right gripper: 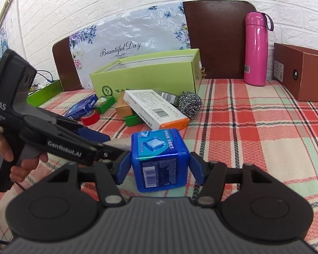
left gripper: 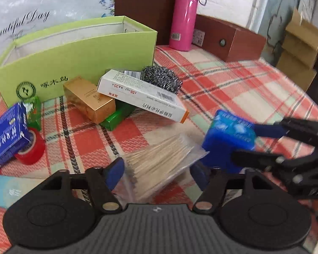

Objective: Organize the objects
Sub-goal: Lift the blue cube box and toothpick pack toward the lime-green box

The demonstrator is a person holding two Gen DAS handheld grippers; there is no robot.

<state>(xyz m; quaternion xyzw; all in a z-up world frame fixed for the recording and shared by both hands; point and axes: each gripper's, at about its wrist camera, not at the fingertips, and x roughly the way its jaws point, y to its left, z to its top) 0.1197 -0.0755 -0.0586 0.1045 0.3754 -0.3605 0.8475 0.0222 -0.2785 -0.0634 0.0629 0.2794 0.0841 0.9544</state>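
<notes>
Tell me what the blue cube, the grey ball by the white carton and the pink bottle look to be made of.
Blue cube: looks like hard glossy plastic, with sheen along its edges and a printed label with a barcode.
Grey ball: coiled metal wire, likely a steel scourer, with glinting tangled strands.
Pink bottle: smooth glossy shell with a long highlight, probably painted metal, though plastic can't be ruled out.

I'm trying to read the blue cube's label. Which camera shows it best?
The right wrist view: the blue cube sits close and sharp between the right claw fingers, barcode facing the camera. The left wrist view shows it blurred, off to the side.
</notes>
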